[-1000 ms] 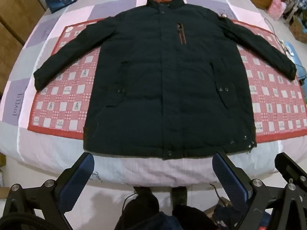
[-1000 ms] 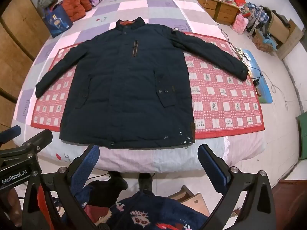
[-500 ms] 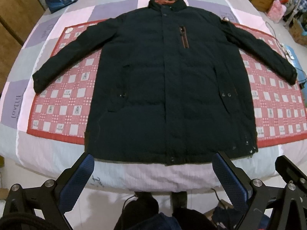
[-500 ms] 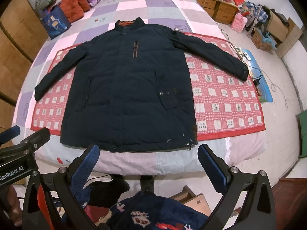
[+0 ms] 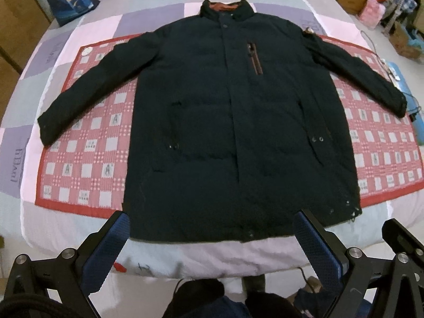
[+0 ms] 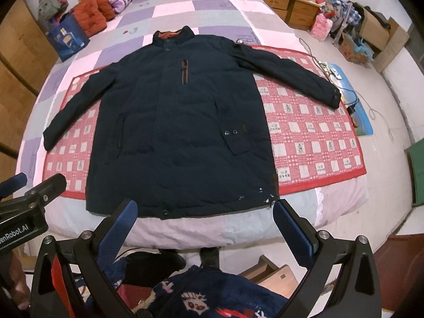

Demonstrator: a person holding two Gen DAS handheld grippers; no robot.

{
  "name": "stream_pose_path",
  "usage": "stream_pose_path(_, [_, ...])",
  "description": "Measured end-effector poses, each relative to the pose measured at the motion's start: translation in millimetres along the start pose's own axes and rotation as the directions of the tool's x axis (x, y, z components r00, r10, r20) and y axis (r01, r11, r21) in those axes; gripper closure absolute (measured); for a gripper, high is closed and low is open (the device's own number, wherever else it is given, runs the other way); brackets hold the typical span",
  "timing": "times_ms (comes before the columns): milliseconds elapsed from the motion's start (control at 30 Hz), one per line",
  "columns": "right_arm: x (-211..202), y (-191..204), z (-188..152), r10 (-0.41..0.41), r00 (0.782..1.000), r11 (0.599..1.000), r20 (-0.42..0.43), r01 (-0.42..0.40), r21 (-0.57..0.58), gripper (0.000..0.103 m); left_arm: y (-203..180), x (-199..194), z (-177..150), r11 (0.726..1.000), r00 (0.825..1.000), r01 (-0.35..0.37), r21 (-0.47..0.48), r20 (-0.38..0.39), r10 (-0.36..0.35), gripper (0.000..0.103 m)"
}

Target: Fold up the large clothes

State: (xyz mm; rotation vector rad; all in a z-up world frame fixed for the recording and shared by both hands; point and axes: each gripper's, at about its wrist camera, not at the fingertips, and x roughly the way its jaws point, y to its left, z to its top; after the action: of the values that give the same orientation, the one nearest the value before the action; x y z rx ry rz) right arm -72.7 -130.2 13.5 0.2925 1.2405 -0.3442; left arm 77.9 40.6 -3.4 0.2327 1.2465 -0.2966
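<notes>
A large dark navy jacket lies flat and face up on the bed, zipped, sleeves spread out to both sides, collar at the far end. It also shows in the right wrist view. It rests on a red checked mat. My left gripper is open and empty, just in front of the jacket's hem. My right gripper is open and empty, also at the hem near the bed's front edge. The left gripper's body shows at the left of the right wrist view.
The bed has a pink, purple and grey patchwork cover. A blue bag and red cushions sit at its far left. Cables and a blue mat lie on the floor at the right, with wooden drawers behind.
Both grippers have moved forward toward the bed. The jacket's hem now sits level with the fingertips. The jacket has not moved.
</notes>
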Motion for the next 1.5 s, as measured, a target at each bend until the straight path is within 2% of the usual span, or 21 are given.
stream_pose_path(233, [-2, 32, 6, -0.024, 1.000, 1.000, 0.012, 0.024, 0.019, 0.000, 30, 6, 20, 0.999, 0.999, 0.043, 0.019, 0.014, -0.043, 0.001])
stream_pose_path(400, [-10, 52, 9, -0.045, 0.999, 0.999, 0.030, 0.044, 0.031, 0.000, 46, 8, 30, 0.998, 0.999, 0.044, 0.039, 0.024, -0.045, 0.001])
stream_pose_path(633, [-29, 68, 17, -0.098, 0.988, 0.995, 0.115, 0.094, 0.045, 0.000, 64, 4, 42, 0.998, 0.995, 0.042, 0.050, 0.088, -0.046, 0.001])
stream_pose_path(800, [-41, 72, 25, -0.071, 0.980, 0.997, 0.186, 0.062, 0.053, 0.000, 77, 5, 45, 0.999, 0.994, 0.047, 0.018, 0.094, -0.048, 0.001])
stream_pose_path(1133, [-39, 84, 47, 0.015, 0.983, 0.999, 0.185, -0.007, -0.045, 0.000, 95, -4, 43, 0.995, 0.992, 0.002, -0.095, 0.128, 0.010, 0.001])
stream_pose_path(1333, [-34, 63, 57, 0.063, 0.977, 0.995, 0.203, -0.045, -0.089, 0.000, 82, -6, 44, 0.985, 0.989, -0.028, -0.172, 0.140, 0.053, 0.001])
stream_pose_path(1500, [-16, 28, 60, 0.112, 0.985, 0.985, 0.135, -0.092, -0.144, 0.000, 53, -3, 44, 0.976, 0.991, 0.002, -0.217, 0.132, 0.028, 0.001])
